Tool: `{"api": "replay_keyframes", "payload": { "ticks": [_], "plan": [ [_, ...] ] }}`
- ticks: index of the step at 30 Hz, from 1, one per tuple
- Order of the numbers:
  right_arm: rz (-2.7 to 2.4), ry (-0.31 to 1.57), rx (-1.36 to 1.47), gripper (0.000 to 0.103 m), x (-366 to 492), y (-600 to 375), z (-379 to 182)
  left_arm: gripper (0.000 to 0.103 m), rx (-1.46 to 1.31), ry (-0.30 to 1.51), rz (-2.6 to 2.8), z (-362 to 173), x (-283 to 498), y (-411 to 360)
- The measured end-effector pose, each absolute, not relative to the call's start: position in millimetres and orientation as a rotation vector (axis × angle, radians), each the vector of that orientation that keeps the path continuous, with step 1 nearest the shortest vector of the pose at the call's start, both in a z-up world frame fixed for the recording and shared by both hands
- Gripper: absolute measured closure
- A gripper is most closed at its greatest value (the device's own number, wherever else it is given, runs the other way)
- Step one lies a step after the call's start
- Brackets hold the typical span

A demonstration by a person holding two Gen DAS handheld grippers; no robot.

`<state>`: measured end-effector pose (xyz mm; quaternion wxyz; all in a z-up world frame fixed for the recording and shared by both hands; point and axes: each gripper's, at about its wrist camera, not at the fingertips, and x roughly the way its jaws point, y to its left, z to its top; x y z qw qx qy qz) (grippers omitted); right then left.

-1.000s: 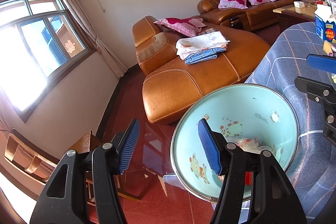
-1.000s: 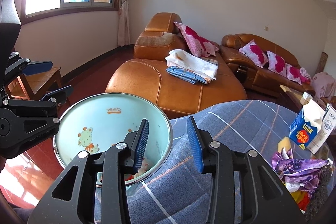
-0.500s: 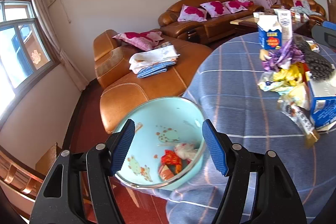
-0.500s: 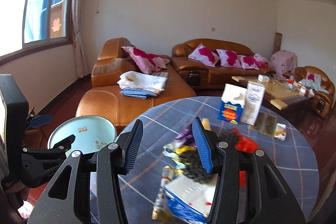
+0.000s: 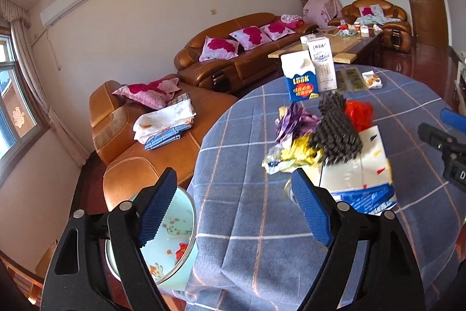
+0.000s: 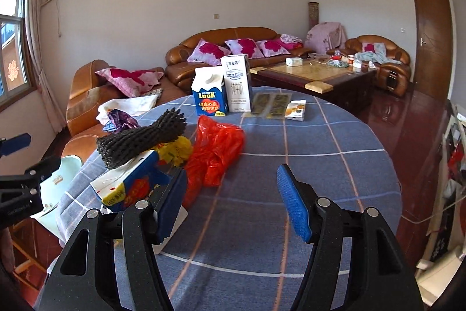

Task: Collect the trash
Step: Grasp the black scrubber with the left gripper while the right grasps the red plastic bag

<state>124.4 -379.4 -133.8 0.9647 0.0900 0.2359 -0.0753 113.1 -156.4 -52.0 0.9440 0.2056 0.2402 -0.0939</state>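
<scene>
Since half a second ago both views have swung from the bin toward the table top, and both grippers have opened further.

Left gripper: fingers wide apart, holding nothing, poised over the near edge of the table.
Right gripper: fingers wide apart, holding nothing, above the blue checked cloth; its left finger sits just beside the flattened carton.

Trash bin: pale green, cartoon print inside, at the table's left edge below the cloth; some red and white scraps lie in it.

Trash pile on the table, left of centre:
- black foam net, lying across the flattened carton
- red plastic bag, just right of the net
- yellow wrapper and purple wrapper, touching one another

Far side of the table: blue "Look" carton and white milk carton, upright, side by side; flat sachets and a small box near them.
</scene>
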Motion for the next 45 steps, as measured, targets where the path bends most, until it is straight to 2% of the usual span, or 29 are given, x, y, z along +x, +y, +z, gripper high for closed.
{"api": "replay_keyframes", "payload": {
  "ticks": [6, 11, 12, 13, 14, 15, 16, 17, 27, 29, 30, 31, 32, 33, 38, 39, 40, 41, 43, 45],
  "plan": [
    [-0.186, 0.517, 0.202, 0.039, 140, -402, -135, 0.023, 0.418, 0.466, -0.291, -41, 126, -204],
    [-0.192, 0.523, 0.232, 0.039, 149, -418, -137, 0.026, 0.418, 0.570, -0.368, -61, 147, -227],
    [-0.187, 0.524, 0.236, 0.039, 151, -419, -138, 0.037, 0.417, 0.590, -0.384, -64, 150, -230],
    [-0.185, 0.526, 0.238, 0.039, 153, -420, -138, 0.061, 0.422, 0.610, -0.400, -68, 153, -232],
    [-0.184, 0.530, 0.241, 0.039, 156, -420, -138, 0.073, 0.422, 0.633, -0.416, -71, 155, -233],
    [-0.180, 0.533, 0.246, 0.039, 158, -422, -139, 0.090, 0.414, 0.646, -0.432, -73, 157, -234],
    [-0.178, 0.537, 0.250, 0.039, 162, -422, -139, 0.100, 0.414, 0.651, -0.447, -73, 157, -234],
    [-0.175, 0.546, 0.249, 0.039, 167, -421, -138, 0.103, 0.418, 0.647, -0.453, -73, 156, -235],
    [-0.141, 0.684, 0.203, 0.039, 229, -405, -146, 0.103, 0.345, 0.547, -0.399, -38, 159, -203],
    [-0.131, 0.712, 0.213, 0.039, 238, -405, -152, 0.100, 0.345, 0.551, -0.377, -41, 165, -197],
    [-0.128, 0.721, 0.216, 0.039, 241, -405, -155, 0.086, 0.344, 0.564, -0.370, -44, 168, -195],
    [-0.129, 0.729, 0.217, 0.039, 244, -404, -157, 0.053, 0.334, 0.567, -0.364, -45, 170, -193],
    [-0.122, 0.741, 0.219, 0.039, 246, -402, -160, 0.044, 0.321, 0.563, -0.368, -46, 171, -192],
    [-0.117, 0.752, 0.217, 0.039, 247, -401, -163, 0.039, 0.312, 0.566, -0.384, -47, 171, -193],
    [-0.136, 0.764, 0.218, 0.039, 241, -405, -170, 0.040, 0.312, 0.637, -0.489, -62, 178, -211],
    [-0.140, 0.765, 0.221, 0.039, 240, -407, -171, 0.044, 0.318, 0.652, -0.504, -66, 179, -216],
    [-0.137, 0.769, 0.230, 0.039, 239, -409, -173, 0.071, 0.325, 0.674, -0.520, -71, 181, -220],
    [-0.131, 0.770, 0.239, 0.039, 239, -411, -172, 0.085, 0.323, 0.701, -0.544, -75, 183, -223],
    [-0.132, 0.764, 0.231, 0.039, 241, -410, -170, 0.092, 0.311, 0.709, -0.573, -77, 181, -225],
    [-0.122, 0.770, 0.227, 0.039, 246, -409, -168, 0.093, 0.331, 0.680, -0.560, -73, 176, -225]
  ]
}}
